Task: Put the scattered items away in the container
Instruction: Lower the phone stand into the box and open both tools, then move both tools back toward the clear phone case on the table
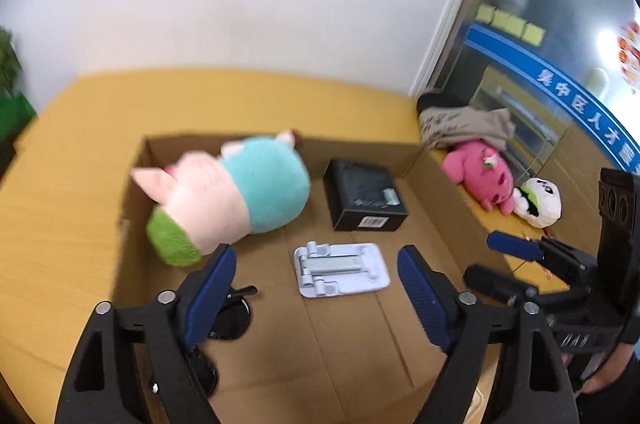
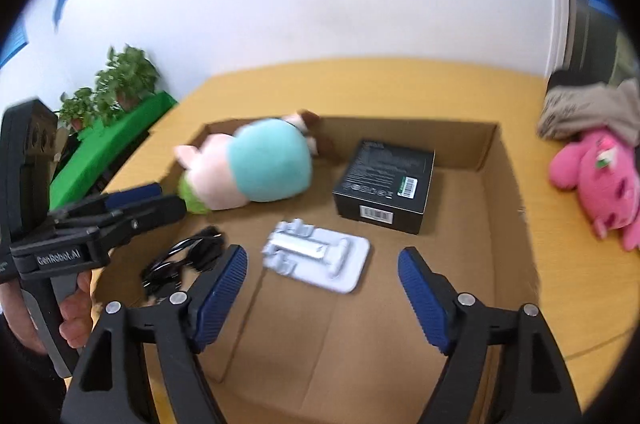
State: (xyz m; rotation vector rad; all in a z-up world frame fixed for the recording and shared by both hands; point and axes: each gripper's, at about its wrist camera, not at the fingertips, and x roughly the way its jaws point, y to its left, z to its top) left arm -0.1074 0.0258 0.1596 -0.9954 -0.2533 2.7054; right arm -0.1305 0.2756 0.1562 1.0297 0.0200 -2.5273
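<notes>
Both your claws are spread wide and holding nothing: left gripper (image 1: 316, 284) and right gripper (image 2: 322, 288) hover over the near end of the cardboard box (image 2: 486, 148). Inside it, nearest first: sunglasses (image 2: 180, 260), white stand (image 2: 320, 256), black box (image 2: 384, 184), pig plush (image 2: 248, 168). The pink plush (image 2: 600, 180) lies on the table, right of the cardboard box.

Left tongs (image 1: 316, 280) and right tongs (image 2: 322, 282) both gape wide, empty.
</notes>
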